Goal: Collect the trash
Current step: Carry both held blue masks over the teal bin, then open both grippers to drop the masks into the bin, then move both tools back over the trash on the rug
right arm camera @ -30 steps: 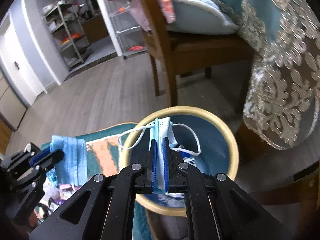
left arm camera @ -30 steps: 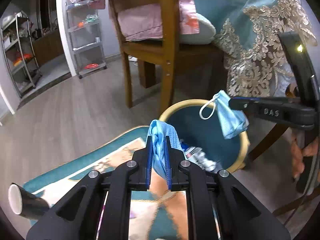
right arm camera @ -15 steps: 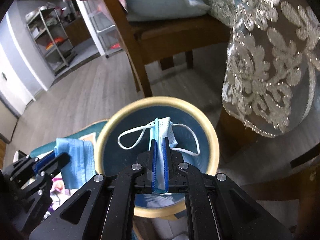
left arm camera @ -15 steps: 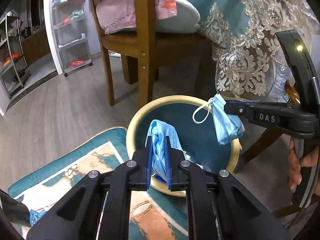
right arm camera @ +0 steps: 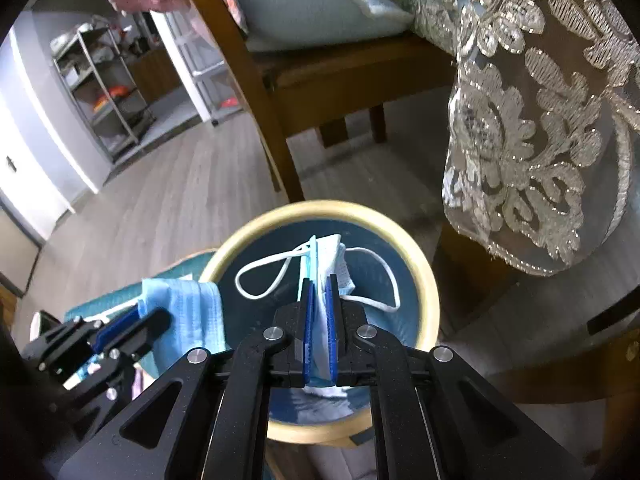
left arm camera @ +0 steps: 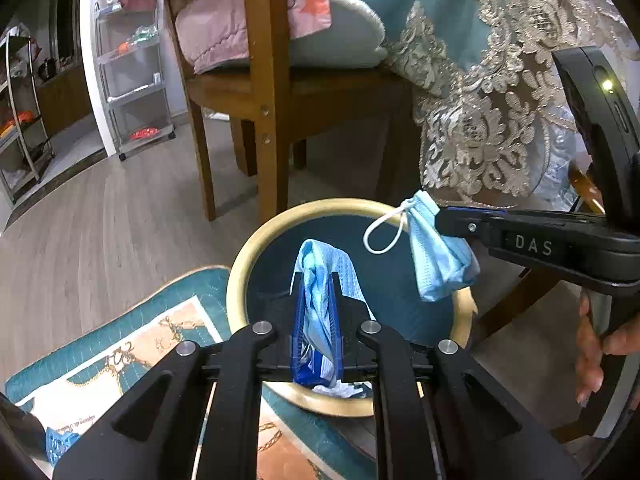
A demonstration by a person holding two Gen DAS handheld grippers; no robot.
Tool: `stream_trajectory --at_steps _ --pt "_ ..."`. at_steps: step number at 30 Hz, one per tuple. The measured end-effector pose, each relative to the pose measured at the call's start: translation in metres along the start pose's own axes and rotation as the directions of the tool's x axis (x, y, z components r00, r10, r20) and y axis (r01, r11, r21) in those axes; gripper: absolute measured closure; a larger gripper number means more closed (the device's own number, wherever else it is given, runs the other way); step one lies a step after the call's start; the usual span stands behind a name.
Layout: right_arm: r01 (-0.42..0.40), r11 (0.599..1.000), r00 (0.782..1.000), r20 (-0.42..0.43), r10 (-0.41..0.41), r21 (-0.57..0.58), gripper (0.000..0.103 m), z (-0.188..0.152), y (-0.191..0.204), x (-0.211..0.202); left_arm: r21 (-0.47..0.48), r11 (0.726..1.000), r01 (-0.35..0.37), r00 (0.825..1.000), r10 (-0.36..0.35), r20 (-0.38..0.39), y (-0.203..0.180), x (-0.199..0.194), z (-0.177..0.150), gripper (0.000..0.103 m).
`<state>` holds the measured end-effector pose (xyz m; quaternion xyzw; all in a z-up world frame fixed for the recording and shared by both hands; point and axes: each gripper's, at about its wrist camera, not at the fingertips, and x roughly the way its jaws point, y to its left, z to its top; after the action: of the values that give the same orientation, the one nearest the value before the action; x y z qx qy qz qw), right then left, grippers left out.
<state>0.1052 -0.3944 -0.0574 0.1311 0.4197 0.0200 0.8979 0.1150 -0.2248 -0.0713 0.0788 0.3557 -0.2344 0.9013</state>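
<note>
Above the round bin [left arm camera: 240, 280], with its pale wooden rim and dark teal inside, both grippers hang side by side. Behind it stand a wooden chair [left arm camera: 264, 92] with a cushion and pink cloth, and a lace-edged teal tablecloth [left arm camera: 480, 128] draped to the right; a patterned teal rug [left arm camera: 132, 344] lies under the bin's near edge. The left gripper [left arm camera: 316, 320] points forward and down over the bin's mouth, its jaws clamped narrow on a crumpled blue face mask [left arm camera: 316, 268]. The right gripper [right arm camera: 320, 316] comes in level from the right, jaws pinched on a second blue mask [right arm camera: 326, 256] whose white ear loops dangle over the opening. White crumpled trash [left arm camera: 340, 390] lies inside the bin.
</note>
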Motion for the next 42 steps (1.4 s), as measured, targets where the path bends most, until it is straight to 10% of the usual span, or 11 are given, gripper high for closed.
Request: stream_trajectory --at_steps 6,25,42 --pt "-0.017 1.000 1.000 0.026 0.017 -0.002 0.090 0.000 0.003 -0.005 0.002 1.000 0.004 1.000 -0.004 0.016 0.001 -0.003 0.001 0.081" --pt "0.001 1.000 0.996 0.091 0.002 -0.031 0.010 0.009 0.017 -0.006 -0.021 0.999 -0.039 0.997 0.040 0.067 0.022 -0.025 0.001 0.018" --pt "0.014 0.993 0.993 0.116 0.000 -0.119 0.007 0.007 0.049 -0.009 0.026 0.992 -0.125 0.987 0.121 0.102 0.064 -0.072 -0.008 0.006"
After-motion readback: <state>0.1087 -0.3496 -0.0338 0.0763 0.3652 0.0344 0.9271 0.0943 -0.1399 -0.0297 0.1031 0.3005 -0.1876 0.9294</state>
